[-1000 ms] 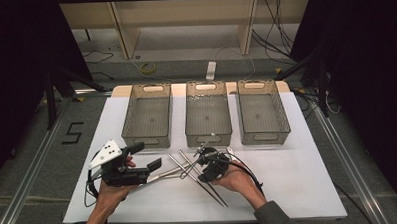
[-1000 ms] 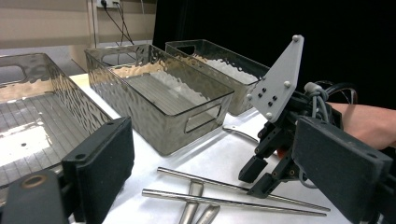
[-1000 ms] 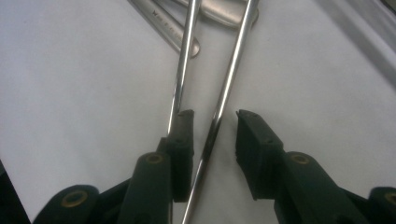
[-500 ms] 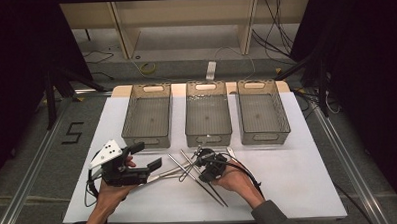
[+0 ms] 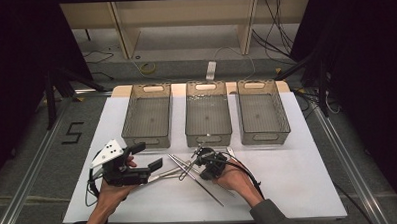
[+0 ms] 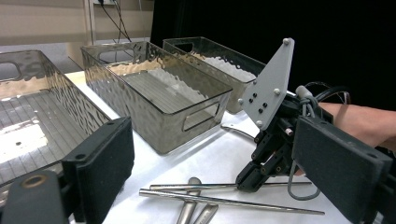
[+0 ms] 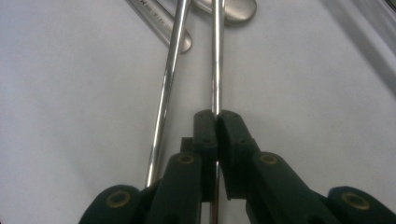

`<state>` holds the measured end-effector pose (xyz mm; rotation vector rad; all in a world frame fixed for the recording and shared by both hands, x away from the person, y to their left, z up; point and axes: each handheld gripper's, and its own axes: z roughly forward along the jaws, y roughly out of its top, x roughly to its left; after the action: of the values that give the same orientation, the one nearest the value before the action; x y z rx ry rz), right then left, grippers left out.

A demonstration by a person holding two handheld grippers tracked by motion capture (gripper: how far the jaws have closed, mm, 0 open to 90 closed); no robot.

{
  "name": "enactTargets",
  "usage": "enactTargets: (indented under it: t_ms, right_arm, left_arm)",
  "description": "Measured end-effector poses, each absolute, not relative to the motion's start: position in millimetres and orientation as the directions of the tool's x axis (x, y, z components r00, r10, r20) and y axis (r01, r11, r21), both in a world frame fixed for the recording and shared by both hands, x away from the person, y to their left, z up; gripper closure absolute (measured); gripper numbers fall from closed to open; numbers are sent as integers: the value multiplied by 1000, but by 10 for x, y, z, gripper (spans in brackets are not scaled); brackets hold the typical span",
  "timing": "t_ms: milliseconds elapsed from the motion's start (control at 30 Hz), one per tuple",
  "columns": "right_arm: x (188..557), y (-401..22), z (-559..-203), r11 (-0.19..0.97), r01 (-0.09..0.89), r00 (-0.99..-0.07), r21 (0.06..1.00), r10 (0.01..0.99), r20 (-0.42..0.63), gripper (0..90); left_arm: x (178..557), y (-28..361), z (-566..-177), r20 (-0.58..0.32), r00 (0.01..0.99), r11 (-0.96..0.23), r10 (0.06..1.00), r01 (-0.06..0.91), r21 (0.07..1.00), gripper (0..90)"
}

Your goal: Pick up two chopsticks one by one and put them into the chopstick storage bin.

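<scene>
Several metal utensils lie on the white table (image 5: pixel 299 178): thin rods (image 5: pixel 205 188) and spoon handles (image 7: pixel 233 11). My right gripper (image 7: pixel 216 116) points down at them, and its jaws have just been closing. They are now shut on one thin metal rod (image 7: pixel 215 56), which runs straight ahead from the tips. A second rod (image 7: pixel 170 70) lies just left of it, free. In the left gripper view the right gripper (image 6: pixel 252 179) pinches the rod (image 6: pixel 201 186) low on the table. My left gripper (image 5: pixel 147 156) hovers to the left, open and holding nothing.
Three clear plastic bins stand in a row behind the utensils: left (image 5: pixel 147 142), middle (image 5: pixel 209 139) and right (image 5: pixel 265 138). A small metal piece (image 5: pixel 231 152) lies by the right hand. White table surface stretches to the right and front.
</scene>
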<state>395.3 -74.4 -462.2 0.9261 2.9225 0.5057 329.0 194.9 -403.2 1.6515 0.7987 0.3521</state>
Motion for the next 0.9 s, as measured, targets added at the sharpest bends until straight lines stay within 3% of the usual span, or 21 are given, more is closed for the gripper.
enactTargets:
  t_ms: [500, 900]
  right_arm:
    - [3952, -907, -4320, 762, 499, -850, 412, 523, 62, 870]
    - [3657, -830, -4067, 858, 299, -940, 417, 340, -25, 870]
  left_arm:
    - [3328, 1938, -4048, -200, 724, -80, 660, 333, 939, 121]
    - [3392, 1658, -4102, -80, 810, -334, 581, 327, 884, 126]
